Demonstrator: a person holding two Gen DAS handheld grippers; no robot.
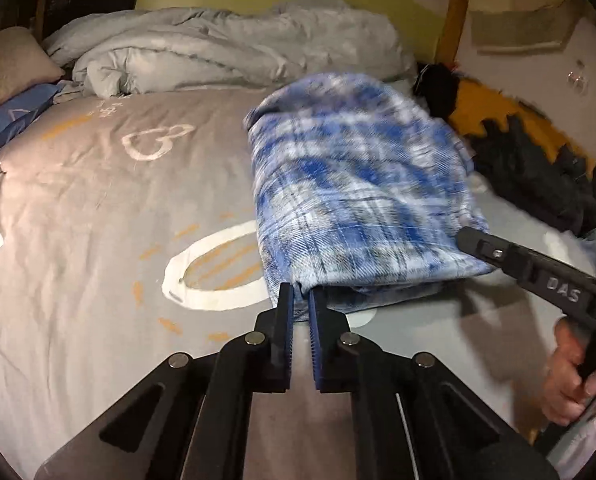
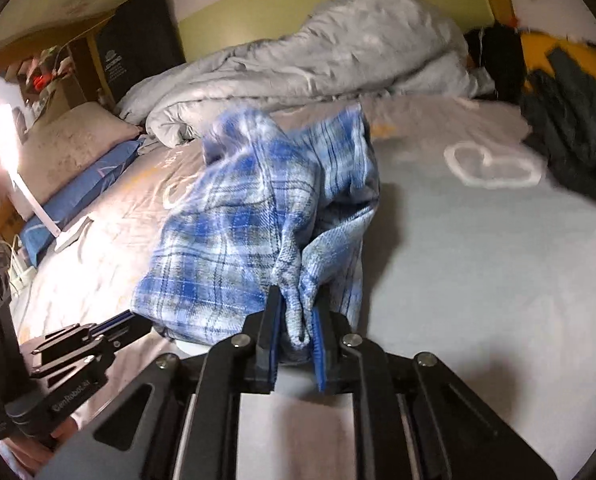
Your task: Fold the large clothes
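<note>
Pinching the near hem of a blue plaid flannel shirt (image 1: 357, 184), the left gripper (image 1: 301, 300) sits at the bottom centre of its own view with its jaws almost together and only a thin edge of cloth between them. In the right wrist view the right gripper (image 2: 296, 320) is likewise closed down on a bunched corner of the same shirt (image 2: 258, 220), which rises from the jaws in a loose, blurred fold across the middle of the frame. The shirt hangs between the two grips above the grey printed bedsheet (image 1: 98, 200); its far end cannot be made out through the blur. Judging from this, the main risk is the left hold: so little fabric is caught that a sharp pull could slip the hem free and let the fold collapse. The bunched right corner could also carry a twist into the crease if laid down as it is. A crumpled grey duvet (image 1: 218, 52) fills the upper part of the frame, a pillow (image 1: 10, 64) lies at upper left, and dark clothing (image 1: 537, 172) lies at the right edge. No containers show in either view.
</note>
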